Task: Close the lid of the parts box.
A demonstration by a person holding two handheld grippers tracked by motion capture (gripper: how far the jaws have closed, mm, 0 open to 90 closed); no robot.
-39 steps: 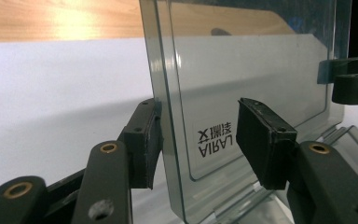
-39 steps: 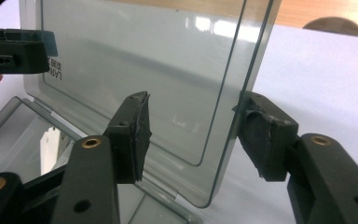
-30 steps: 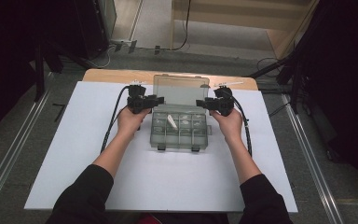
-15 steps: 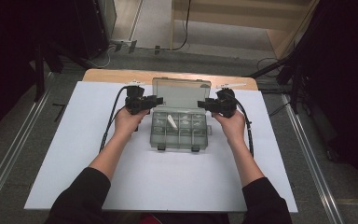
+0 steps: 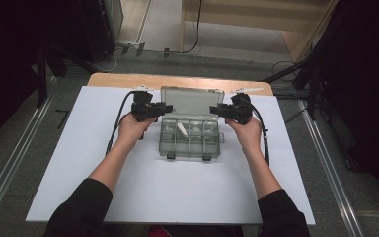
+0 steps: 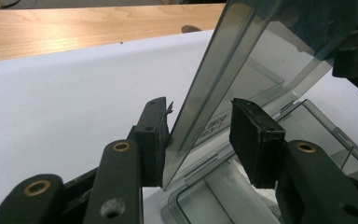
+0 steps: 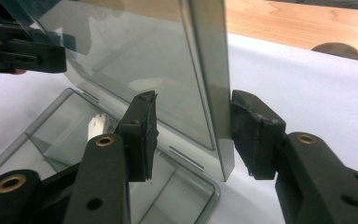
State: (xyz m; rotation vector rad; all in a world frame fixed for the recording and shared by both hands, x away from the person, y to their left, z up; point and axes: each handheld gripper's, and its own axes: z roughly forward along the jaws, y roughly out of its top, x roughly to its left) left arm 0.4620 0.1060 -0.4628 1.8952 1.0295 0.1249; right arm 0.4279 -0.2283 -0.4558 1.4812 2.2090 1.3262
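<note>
Both tools astride raised lid, prob. not clamped.

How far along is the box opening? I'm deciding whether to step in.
Done: the clear lid is raised off the compartment box, standing nearly upright. In hand: the left gripper and right gripper each straddle a side edge of it, jaws not clamped. Left, probably: laying it fully back.

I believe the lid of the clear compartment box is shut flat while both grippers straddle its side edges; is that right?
Not quite: the lid stands raised open above the box, as the high view shows. The left gripper and right gripper do straddle its side edges.
</note>
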